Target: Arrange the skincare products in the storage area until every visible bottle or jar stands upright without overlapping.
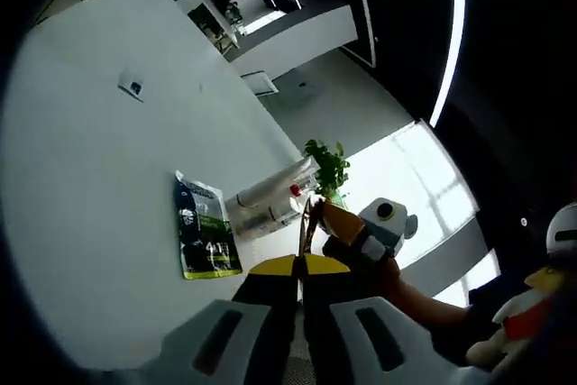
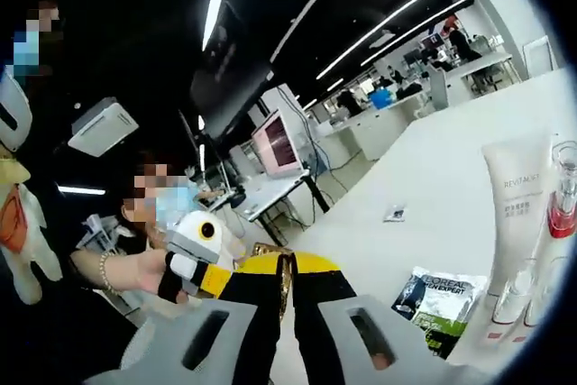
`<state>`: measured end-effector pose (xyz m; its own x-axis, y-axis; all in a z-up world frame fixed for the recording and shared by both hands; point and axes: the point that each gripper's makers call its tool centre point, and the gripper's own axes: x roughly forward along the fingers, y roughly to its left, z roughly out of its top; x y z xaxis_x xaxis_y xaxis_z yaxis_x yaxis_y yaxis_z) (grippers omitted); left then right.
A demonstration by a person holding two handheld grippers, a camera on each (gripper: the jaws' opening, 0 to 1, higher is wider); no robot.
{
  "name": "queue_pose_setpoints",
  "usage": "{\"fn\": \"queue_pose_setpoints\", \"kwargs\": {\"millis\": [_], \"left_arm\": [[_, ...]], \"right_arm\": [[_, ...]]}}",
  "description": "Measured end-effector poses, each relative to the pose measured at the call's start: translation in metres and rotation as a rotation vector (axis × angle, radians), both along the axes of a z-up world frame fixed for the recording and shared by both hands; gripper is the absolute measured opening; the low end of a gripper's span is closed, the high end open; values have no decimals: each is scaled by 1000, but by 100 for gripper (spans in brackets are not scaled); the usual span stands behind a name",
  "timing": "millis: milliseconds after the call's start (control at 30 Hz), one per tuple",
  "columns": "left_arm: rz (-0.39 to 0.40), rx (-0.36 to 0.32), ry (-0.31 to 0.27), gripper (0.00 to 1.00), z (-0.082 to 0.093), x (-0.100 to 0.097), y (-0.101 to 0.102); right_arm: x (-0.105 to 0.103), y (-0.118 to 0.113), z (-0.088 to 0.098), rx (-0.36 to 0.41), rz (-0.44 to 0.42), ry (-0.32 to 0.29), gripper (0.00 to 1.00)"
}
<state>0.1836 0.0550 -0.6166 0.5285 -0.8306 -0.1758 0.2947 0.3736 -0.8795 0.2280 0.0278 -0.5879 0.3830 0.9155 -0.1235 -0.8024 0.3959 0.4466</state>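
Showing, in the left gripper view, the left gripper [image 1: 303, 268] with its yellow-tipped fingers [image 1: 275, 267] pressed together, gripping nothing, hanging over the white counter [image 1: 99, 178] near its edge. Lying just beyond those fingertips, apart from them: a green and black sachet [image 1: 205, 227] flat on the counter and, beside it toward the edge, a cluster of skincare bottles [image 1: 270, 200], pale tubes with a red-capped one among them, appearing tipped in this rolled view, so not possible to tell whether standing. Sitting near the edge behind the bottles, a small green plant [image 1: 327, 167]. Showing, in the right gripper view, the right gripper [image 2: 287, 281] likewise closed tight and empty, raised off the counter, with the white tube [image 2: 514, 205], a clear red-banded bottle [image 2: 563, 196] and the sachet well off to the side of the fingertips. Reaching in beside it, the other gripper held in a person's hand [image 2: 135, 270].
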Motion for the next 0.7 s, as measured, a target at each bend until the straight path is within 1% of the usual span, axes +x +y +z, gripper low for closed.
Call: {"fn": "queue_pose_setpoints", "kwargs": {"millis": [33,67,100,133,167,233,267,300,333,367,400,467,567,600,667,700], "left_arm": [[-4,1,1,0,0,-1,0],[-8,4,8,0,-2,-2,1],[-6,6,11,0,-3,-2,2],[-5,5,16,0,-4,-2,3],[1,8,26,0,-7,-2,5],[22,34,33,0,-14,0,10],[29,43,37,0,-17,1,12],[45,59,41,0,-20,2,15],[56,80,41,0,-25,3,18],[58,77,45,0,-27,4,18],[73,82,51,0,-31,6,20],[106,120,72,0,-43,10,25],[139,127,98,0,-53,13,29],[140,138,98,0,-57,14,30],[157,148,126,0,-67,15,33],[158,154,132,0,-69,15,34]], "right_arm": [[-1,1,-1,-5,1,3,2],[-3,3,-2,-22,12,-8,1],[-1,3,-4,-43,-5,-22,1],[0,3,-11,-83,-31,-23,1],[1,4,-15,-104,-49,-25,1],[2,8,-24,-149,-81,-43,1],[2,11,-26,-153,-92,-34,1],[7,12,-31,-144,-117,-3,1],[8,13,-32,-143,-122,7,1],[11,14,-39,-162,-142,23,1],[13,14,-43,-174,-153,24,1],[15,17,-55,-210,-167,39,1],[18,20,-70,-248,-192,61,1],[18,21,-75,-266,-191,60,1],[18,23,-84,-297,-188,59,1],[18,24,-86,-304,-186,59,1]]}}
